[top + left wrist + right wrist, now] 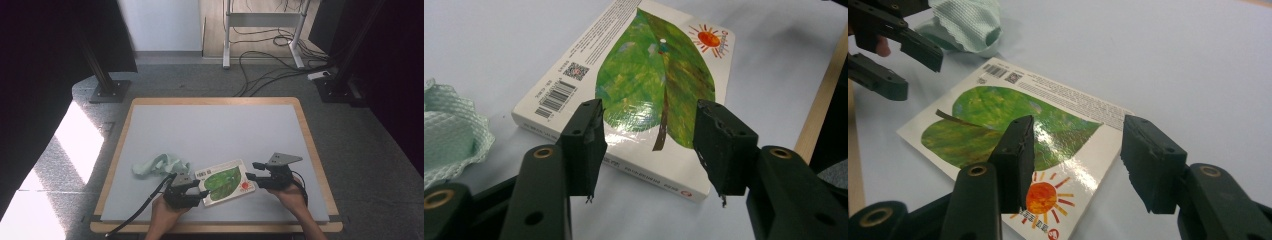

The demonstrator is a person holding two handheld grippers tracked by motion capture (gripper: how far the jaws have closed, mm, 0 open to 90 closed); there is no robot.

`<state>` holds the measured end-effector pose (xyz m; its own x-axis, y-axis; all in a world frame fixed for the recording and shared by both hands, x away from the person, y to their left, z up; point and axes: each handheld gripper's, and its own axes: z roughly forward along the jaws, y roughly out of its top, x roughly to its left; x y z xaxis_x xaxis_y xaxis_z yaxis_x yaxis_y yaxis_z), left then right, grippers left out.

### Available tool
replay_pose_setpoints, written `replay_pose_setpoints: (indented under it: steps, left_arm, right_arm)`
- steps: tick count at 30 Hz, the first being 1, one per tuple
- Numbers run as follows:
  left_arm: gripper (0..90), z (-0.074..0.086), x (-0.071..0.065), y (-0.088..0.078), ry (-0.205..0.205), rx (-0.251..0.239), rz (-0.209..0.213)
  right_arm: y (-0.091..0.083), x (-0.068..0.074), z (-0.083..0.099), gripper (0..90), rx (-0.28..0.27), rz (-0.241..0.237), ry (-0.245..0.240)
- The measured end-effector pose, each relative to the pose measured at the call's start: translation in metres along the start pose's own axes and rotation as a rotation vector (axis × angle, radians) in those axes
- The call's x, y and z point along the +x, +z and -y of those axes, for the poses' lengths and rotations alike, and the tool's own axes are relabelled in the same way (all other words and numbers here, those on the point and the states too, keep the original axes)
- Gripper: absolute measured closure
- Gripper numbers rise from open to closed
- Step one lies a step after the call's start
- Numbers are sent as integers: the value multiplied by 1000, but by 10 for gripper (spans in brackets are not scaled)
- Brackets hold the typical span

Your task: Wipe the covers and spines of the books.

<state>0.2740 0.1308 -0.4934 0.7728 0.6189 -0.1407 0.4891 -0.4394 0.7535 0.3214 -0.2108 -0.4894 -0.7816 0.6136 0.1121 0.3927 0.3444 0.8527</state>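
A thin picture book (225, 181) with a green leaf and an orange sun on its cover lies flat near the table's front edge. My left gripper (202, 192) is at the book's left end, open. In the left gripper view its jaws (649, 115) stand apart just above the book (654, 80), close to the spine, and nothing is pinched. My right gripper (251, 170) is at the book's right end, also open. The right gripper view has its jaws (1078, 125) spread over the sun corner of the book (1013, 112), with the left gripper (923, 75) beyond.
A crumpled pale green cloth (157, 165) lies just left of the book, close to the left gripper, and appears as the cloth (449, 130) and the cloth (968, 22). The grey mat (215, 125) covers a wood-edged table. Cables and stands are on the floor behind.
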Motion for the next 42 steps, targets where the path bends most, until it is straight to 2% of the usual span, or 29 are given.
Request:
replay_pose_setpoints:
  steps: [6,10,15,20,24,27,29,31,34,38,40,42]
  left_arm:
    - [436,0,1,-2,7,-10,0]
    - [410,1,2,-6,19,-21,-16]
    - [330,1,11,-18,18,-25,-42]
    - [268,2,29,-40,-6,-34,-94]
    - [208,3,43,-54,-18,-38,-175]
    - [156,2,57,-59,-21,-15,-244]
    - [143,2,67,-58,-26,1,-275]
    - [141,3,77,-55,-39,6,-287]
    - [142,7,92,-44,-56,37,-313]
    - [151,16,107,-32,-95,64,-315]
    - [206,20,112,-27,-104,76,-306]
    - [303,25,115,-24,-102,89,-320]
  right_arm:
    - [0,-2,4,464,-1,3,7]
    - [0,-2,5,459,2,2,2]
    - [1,-2,8,414,7,7,2]
    - [5,2,3,352,28,-3,-19]
    - [12,6,-1,327,37,-12,-32]
    - [17,9,-3,323,40,-20,-35]
    - [20,10,-4,322,46,-25,-39]
    - [23,12,-6,321,48,-30,-42]
    - [25,13,-7,321,52,-37,-46]
    - [27,15,-8,321,56,-44,-47]
    - [28,14,-7,321,60,-46,-51]
    - [29,15,-6,321,63,-47,-48]
